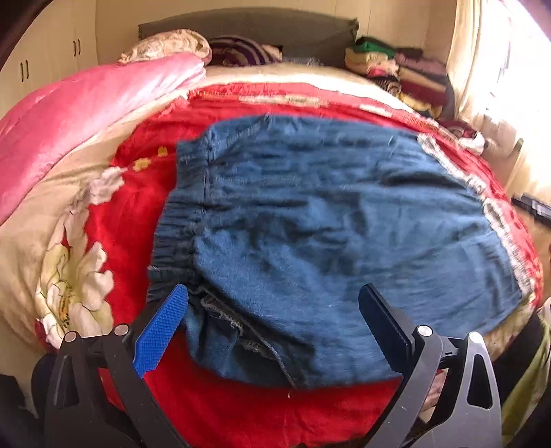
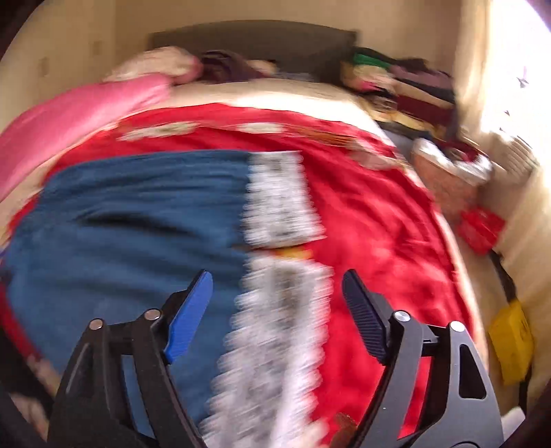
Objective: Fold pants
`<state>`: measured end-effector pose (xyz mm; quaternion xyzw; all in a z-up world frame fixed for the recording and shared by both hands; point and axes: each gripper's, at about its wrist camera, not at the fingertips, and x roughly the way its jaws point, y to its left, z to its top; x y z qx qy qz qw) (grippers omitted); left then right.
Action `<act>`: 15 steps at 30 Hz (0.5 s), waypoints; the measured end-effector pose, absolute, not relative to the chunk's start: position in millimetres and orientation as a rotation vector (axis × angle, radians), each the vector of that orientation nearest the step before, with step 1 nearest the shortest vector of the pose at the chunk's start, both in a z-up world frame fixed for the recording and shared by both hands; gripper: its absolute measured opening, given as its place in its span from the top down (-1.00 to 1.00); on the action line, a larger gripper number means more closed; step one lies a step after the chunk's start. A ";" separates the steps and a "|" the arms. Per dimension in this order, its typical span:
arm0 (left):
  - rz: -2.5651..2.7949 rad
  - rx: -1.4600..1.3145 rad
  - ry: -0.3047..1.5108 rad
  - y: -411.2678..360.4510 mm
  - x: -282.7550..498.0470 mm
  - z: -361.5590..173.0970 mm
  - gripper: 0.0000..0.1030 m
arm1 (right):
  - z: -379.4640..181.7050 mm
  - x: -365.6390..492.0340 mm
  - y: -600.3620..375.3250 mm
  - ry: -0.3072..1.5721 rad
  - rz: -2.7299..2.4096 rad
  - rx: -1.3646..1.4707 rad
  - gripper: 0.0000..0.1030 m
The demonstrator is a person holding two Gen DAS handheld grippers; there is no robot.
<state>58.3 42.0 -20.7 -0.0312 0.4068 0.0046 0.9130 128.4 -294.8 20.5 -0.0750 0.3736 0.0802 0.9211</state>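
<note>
Blue fleece pants lie flat on the red blanket, with the elastic waistband at the left and the white-grey patterned cuffs at the right. My left gripper hangs open over the near waistband corner, and nothing is pressed between its pads. In the blurred right wrist view the pants fill the left side and the cuffs run down the middle. My right gripper stands open above the near cuff, its jaws wide apart on either side of it.
A pink quilt is bunched along the bed's left side. Folded clothes are stacked at the far right by the headboard. A red box and a yellow object lie off the bed's right edge.
</note>
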 end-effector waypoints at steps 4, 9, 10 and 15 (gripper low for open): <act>0.046 -0.014 0.870 41.1 60.3 -28.4 -0.92 | -0.8 100.1 -251.0 0.816 0.281 -0.218 -0.53; 0.114 -0.009 0.942 58.1 63.3 -48.9 -0.92 | -45.4 102.6 -249.9 0.977 0.180 -0.214 -0.58; 0.107 -0.038 0.946 63.3 62.7 -51.1 -0.92 | -50.8 103.7 -259.0 0.981 0.174 -0.172 -0.66; 0.105 -0.071 0.909 72.2 55.6 -40.0 -0.92 | -45.6 102.0 -264.9 0.972 0.193 -0.132 -0.68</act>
